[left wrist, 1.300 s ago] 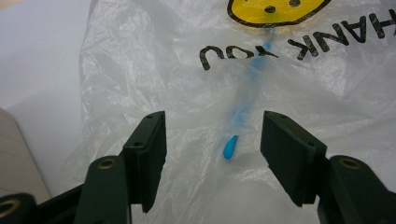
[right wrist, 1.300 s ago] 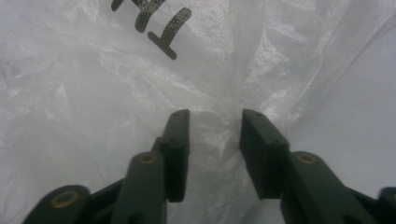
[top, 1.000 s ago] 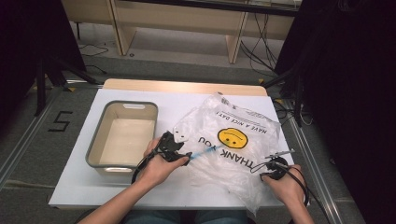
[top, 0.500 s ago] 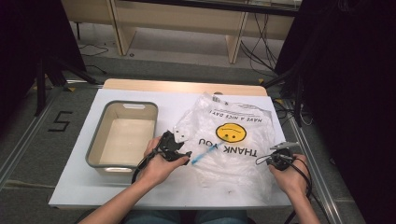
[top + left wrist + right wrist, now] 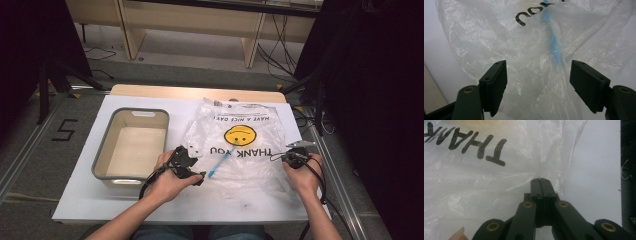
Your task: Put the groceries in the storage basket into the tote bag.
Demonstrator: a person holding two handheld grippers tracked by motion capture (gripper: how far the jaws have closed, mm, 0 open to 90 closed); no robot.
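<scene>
1. The bag [image 5: 240,142] lies flat on the white table [image 5: 80,200], right of the bin [image 5: 131,145].
2. Its print reads upside down from the near side, with the handles at the far end, so its long axis runs near to far.
3. A blue stick [image 5: 220,162] lies inside the bag, slanting from near-left to far-right.
4. The left gripper [image 5: 192,167] sits at the bag's near-left edge. Its jaws have just been opening and stand wide, with the film between them but unpressed.
5. The right gripper [image 5: 292,157] is at the bag's right edge, jaws pinched together on the film.
</scene>
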